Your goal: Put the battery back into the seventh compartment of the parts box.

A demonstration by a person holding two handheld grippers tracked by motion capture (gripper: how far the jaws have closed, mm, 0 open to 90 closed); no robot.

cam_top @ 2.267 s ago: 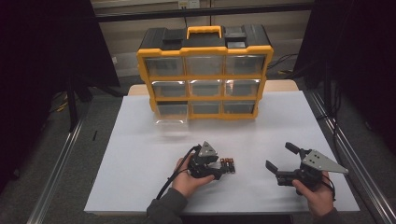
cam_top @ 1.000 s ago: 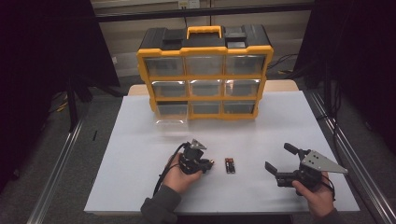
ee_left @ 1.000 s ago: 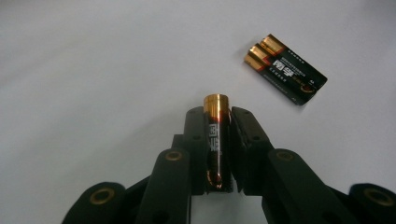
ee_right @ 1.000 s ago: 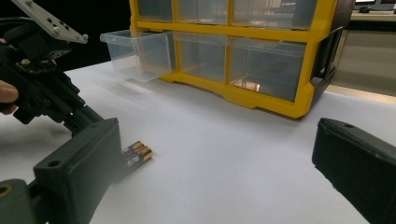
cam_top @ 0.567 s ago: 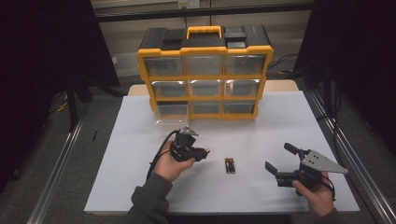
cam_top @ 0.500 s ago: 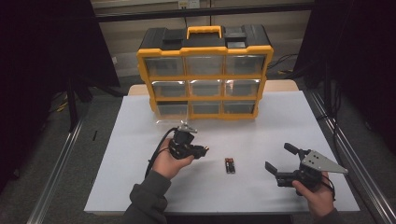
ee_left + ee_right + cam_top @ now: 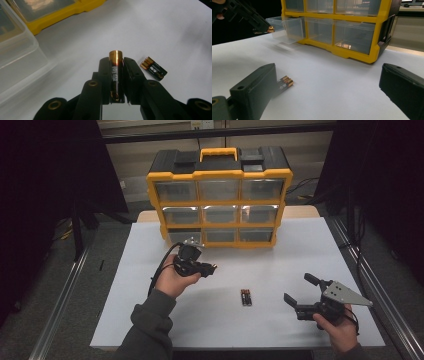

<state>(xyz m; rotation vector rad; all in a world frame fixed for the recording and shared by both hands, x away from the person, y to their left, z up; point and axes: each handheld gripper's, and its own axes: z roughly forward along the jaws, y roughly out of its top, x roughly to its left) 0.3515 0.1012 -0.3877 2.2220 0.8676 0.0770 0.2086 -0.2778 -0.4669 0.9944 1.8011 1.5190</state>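
Pinching one battery point(image 7: 115, 72) lengthwise, your left gripper point(image 7: 200, 267) hung just in front of the yellow organizer point(image 7: 219, 195), beside its pulled-out bottom-left drawer point(image 7: 284, 28); your right gripper point(image 7: 306, 292) sat spread, well clear of the organizer; two batteries point(image 7: 245, 297) lay between.

Lab test bench, white table point(image 7: 310, 245), metal rails point(image 7: 57, 305), dark curtains point(image 7: 45, 180)

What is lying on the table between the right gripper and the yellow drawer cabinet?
In the right gripper view, a pair of batteries lies just ahead of the right gripper; beyond them the white table is bare up to the cabinet.
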